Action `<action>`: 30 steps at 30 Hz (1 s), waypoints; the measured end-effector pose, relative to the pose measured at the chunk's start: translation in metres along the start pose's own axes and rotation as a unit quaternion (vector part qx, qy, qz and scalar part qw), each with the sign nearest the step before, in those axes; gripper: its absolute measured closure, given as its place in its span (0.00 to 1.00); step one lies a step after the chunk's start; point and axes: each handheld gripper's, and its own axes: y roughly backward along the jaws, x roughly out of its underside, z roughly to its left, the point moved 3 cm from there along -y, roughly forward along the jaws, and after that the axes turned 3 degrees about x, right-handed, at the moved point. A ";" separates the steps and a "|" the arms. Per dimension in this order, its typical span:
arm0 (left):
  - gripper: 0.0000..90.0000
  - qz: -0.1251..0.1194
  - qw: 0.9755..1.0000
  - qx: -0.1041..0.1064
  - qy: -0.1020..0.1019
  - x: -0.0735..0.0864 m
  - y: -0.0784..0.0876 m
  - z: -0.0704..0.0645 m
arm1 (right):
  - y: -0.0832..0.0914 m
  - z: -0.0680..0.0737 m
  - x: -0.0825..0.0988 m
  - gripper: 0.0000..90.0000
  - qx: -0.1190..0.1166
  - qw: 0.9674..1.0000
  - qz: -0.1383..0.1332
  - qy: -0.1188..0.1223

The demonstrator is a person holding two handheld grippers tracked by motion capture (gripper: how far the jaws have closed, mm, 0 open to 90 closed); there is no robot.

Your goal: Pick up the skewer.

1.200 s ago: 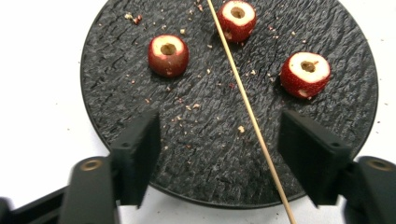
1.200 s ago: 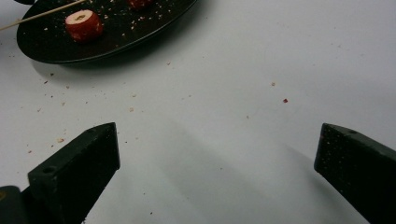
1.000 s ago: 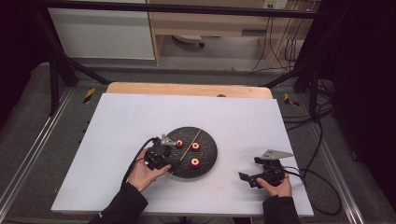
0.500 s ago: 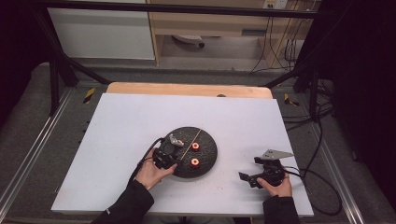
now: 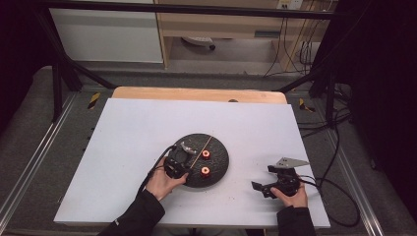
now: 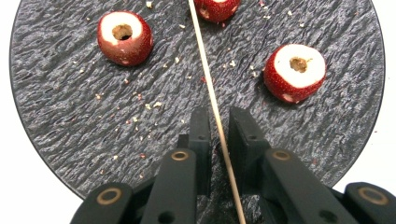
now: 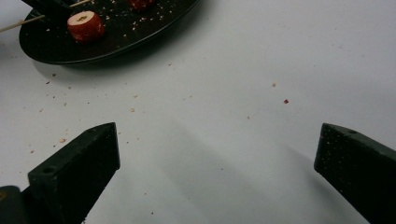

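Now my left hand-held gripper [image 6: 218,135] sits low in the middle of the left gripper view, over the near edge of the dark round plate [image 6: 70,116]. Its two jaws stand a little apart, one on each side of the thin wooden stick [image 6: 205,79]. The gap is small, and I cannot tell if they are already pinching the stick or only just beside it.

The stick runs from the bottom middle of that view up to the top middle. Three red fruit pieces with holes lie on the plate: one at the upper left [image 6: 124,37], one at the right [image 6: 295,72], and one at the top edge [image 6: 215,8], touching the stick.

I think the step is to grab the stick. To do it well, I should close slowly and keep the stick in the middle of the jaws, so it does not roll away or snap.

My right hand-held gripper [image 5: 275,183] rests on the white worktop [image 5: 128,128] at the lower right of the high view, jaws wide apart, holding nothing. It is well apart from the plate.
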 end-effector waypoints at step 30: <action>0.98 -0.057 0.998 0.001 0.021 0.014 0.025 0.015 | 0.000 0.000 0.000 0.01 0.001 1.000 0.002 0.000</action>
